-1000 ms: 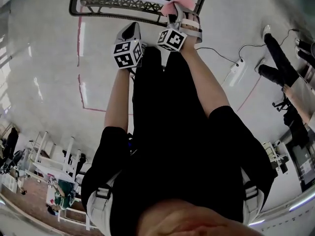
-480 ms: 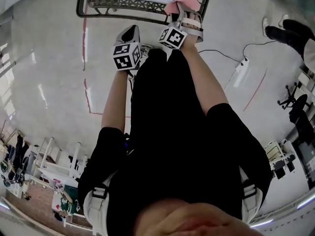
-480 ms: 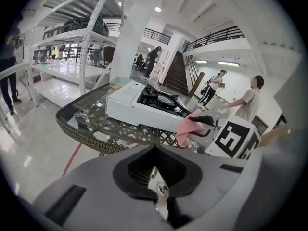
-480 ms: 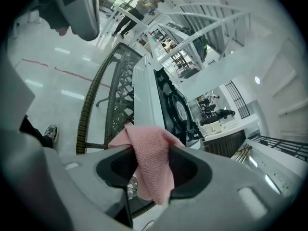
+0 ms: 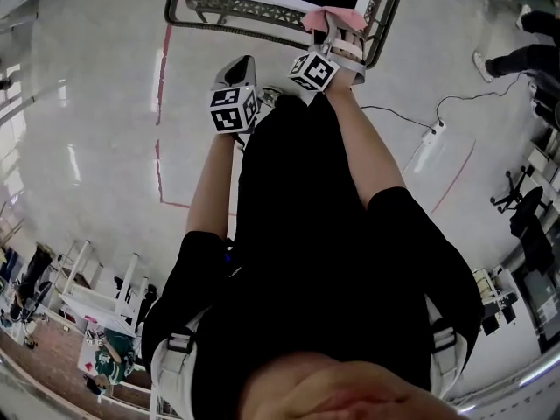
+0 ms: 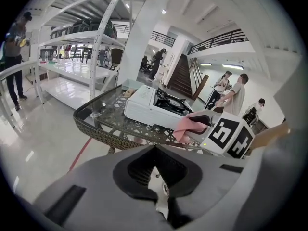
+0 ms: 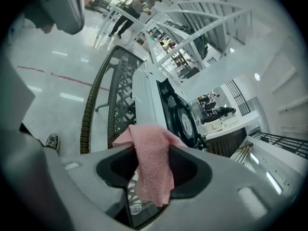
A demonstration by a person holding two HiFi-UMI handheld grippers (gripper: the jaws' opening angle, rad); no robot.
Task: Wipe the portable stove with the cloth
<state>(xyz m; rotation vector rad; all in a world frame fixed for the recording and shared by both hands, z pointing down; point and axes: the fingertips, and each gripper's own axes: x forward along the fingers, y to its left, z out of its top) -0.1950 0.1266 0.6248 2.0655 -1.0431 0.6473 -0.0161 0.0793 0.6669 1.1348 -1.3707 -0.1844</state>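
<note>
Right gripper (image 7: 152, 150): jaws clamped on the pink cloth (image 7: 154, 170), which droops down between them.
Left gripper (image 6: 155, 149): jaws closed together with nothing in them, held beside the right one.
Portable stove (image 6: 153, 107): white, sits on the glass-topped wicker table (image 6: 96, 129), just beyond the cloth.

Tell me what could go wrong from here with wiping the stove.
1. The cloth is pinched in the right claw with a loose end hanging. It may snag on the burner grate or slip out.
2. The stove sits free on the glass table. The left claw is shut and off it, so rubbing could shove the stove.
</note>
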